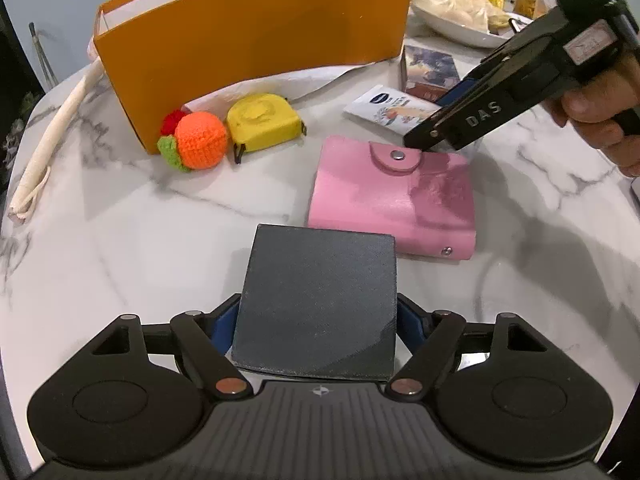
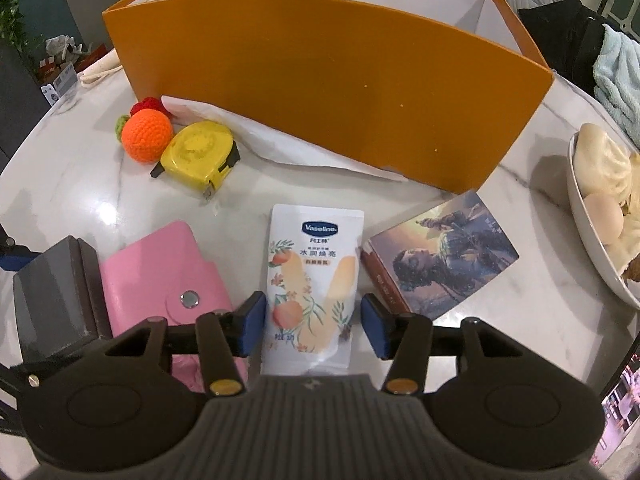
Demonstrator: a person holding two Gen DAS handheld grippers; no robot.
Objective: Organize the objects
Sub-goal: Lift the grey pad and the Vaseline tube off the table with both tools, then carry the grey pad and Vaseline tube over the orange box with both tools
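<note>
My left gripper point(image 1: 316, 320) is shut on a dark grey square box point(image 1: 316, 300), its blue pads against the box's two sides. Just beyond the box a pink snap wallet point(image 1: 392, 200) lies flat on the marble table point(image 1: 120, 260). My right gripper point(image 2: 314, 320), held in a hand point(image 1: 600, 116), stands open, tilted down over a white Vaseline tube point(image 2: 312, 264). The tube lies flat between the blue pads, with a small gap on the right side. The grey box point(image 2: 52, 292) and the wallet point(image 2: 160, 276) lie to the left of the tube.
An orange open-topped box point(image 2: 320, 80) stands at the back, white paper under it. In front of it sit a crocheted orange point(image 2: 146, 136) and a yellow tape measure point(image 2: 196, 156). A picture-printed card box point(image 2: 444, 248) lies right of the tube. A white dish point(image 2: 588, 248) of food is at far right.
</note>
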